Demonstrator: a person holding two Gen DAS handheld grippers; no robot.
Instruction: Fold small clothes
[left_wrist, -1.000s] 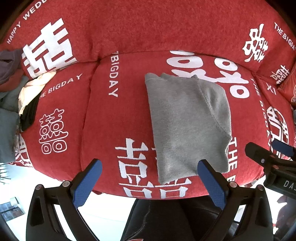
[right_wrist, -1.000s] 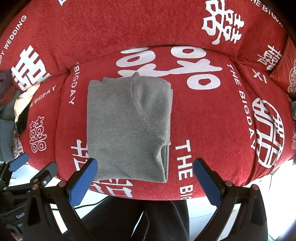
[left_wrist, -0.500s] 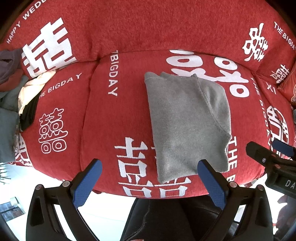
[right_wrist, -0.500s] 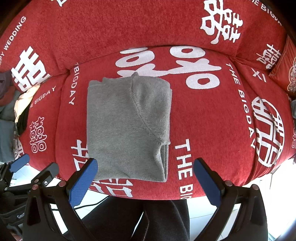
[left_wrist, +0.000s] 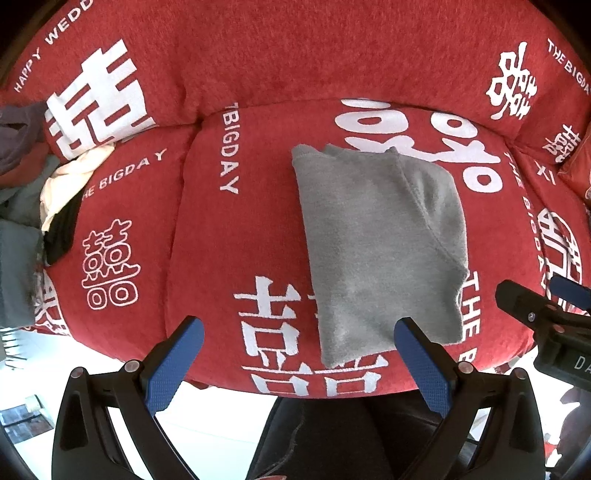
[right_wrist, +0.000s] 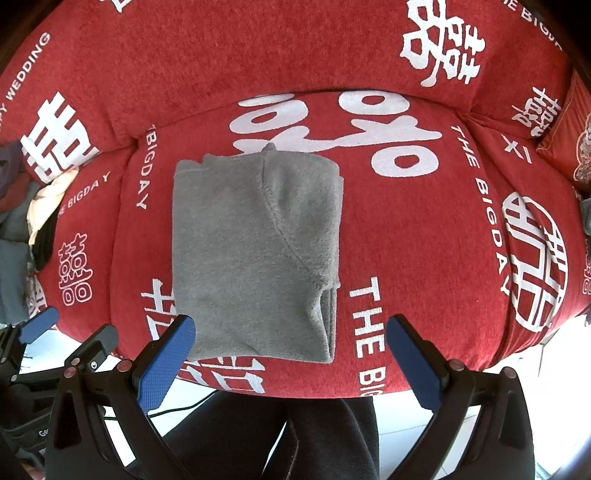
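Observation:
A grey fleece garment (left_wrist: 380, 251) lies folded into a neat rectangle on the red sofa seat cushion (left_wrist: 236, 240); the right wrist view shows the garment (right_wrist: 255, 251) too. My left gripper (left_wrist: 299, 358) hovers open above the cushion's front edge, near the garment's lower end, holding nothing. My right gripper (right_wrist: 291, 354) is open as well, just off the garment's near edge, empty. Each gripper shows at the edge of the other's view.
A pile of other clothes (left_wrist: 40, 192), cream, black, grey and purple, lies at the sofa's left end. The red backrest (left_wrist: 295, 55) with white lettering rises behind. A person's dark trousers (right_wrist: 295, 435) fill the space below the cushion edge. A red pillow (right_wrist: 576, 147) sits far right.
Almost nothing moved: both grippers stay open in place, and the folded garment lies as before, with only a slight drift in view.

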